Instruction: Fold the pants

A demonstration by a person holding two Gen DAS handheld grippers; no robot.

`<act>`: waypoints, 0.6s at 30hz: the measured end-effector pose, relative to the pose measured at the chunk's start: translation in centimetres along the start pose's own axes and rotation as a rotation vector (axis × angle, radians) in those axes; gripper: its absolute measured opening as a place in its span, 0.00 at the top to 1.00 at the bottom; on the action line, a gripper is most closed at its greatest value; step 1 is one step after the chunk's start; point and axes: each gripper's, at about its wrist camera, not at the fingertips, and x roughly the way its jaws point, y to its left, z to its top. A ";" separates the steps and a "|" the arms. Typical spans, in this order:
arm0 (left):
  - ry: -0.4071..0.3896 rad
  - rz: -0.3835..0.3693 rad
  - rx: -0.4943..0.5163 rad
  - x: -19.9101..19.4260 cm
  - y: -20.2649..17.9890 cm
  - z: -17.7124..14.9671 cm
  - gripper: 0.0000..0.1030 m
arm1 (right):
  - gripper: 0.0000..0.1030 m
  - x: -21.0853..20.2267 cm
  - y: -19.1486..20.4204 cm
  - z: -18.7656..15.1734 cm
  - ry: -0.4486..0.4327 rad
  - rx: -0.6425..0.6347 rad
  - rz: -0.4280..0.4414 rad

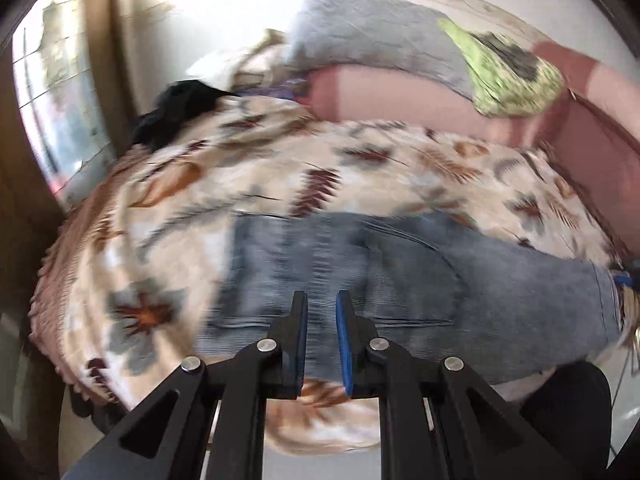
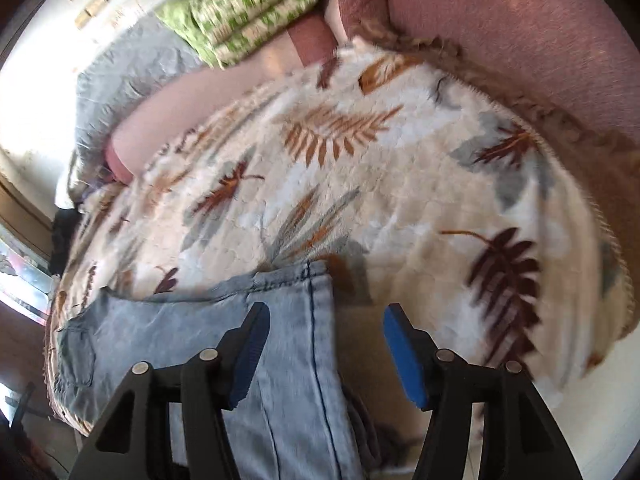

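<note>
Item 1, nearest. Left tongs (image 1: 321, 312): black arms, blue pads, clenched nearly together with nothing between them, poised over the seat of the jeans.

Item 2. Right tongs (image 2: 325, 334): released, jaws standing apart, nothing gripped; the leg's seamed edge showed between them in the right wrist view, the pads not pressing on it.

Item 3. Pants (image 1: 400, 272): pale blue denim jeans, laid flat along the near edge of the sofa seat on top of the blanket, back pocket upward, waist toward the left tongs, leg (image 2: 288, 340) running toward the right tongs and apparently hanging over the front edge. Judged soft but fairly heavy and thick for cloth, not slippery on the pile, not fragile; seams and hems stiffest. Best taken at the waistband corner and the leg hem or outer seam, where layers are doubled.

Item 4. Blanket (image 2: 360, 184): plush, cream, leaf-printed, fringed edge.

Item 5, farthest. Pink sofa back (image 2: 500, 32); grey cushion (image 1: 372, 36); green patterned cloth (image 1: 508, 76); dark garment (image 1: 176, 108) at the far left.
</note>
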 end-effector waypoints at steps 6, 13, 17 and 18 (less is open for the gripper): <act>0.081 -0.032 0.036 4.4 -4.6 -0.3 0.86 | 0.88 3.3 1.9 1.3 0.079 -0.098 -0.062; 0.115 0.023 0.024 6.8 -5.8 -0.9 0.84 | 0.97 1.3 1.9 3.0 -0.054 -0.075 -0.028; 0.148 0.064 0.039 8.1 -5.9 -2.2 0.81 | 0.95 4.1 0.6 2.4 -0.037 -0.040 -0.048; 0.140 0.077 0.049 7.9 -6.0 -2.4 0.76 | 0.94 4.8 -0.2 2.2 -0.036 -0.011 -0.048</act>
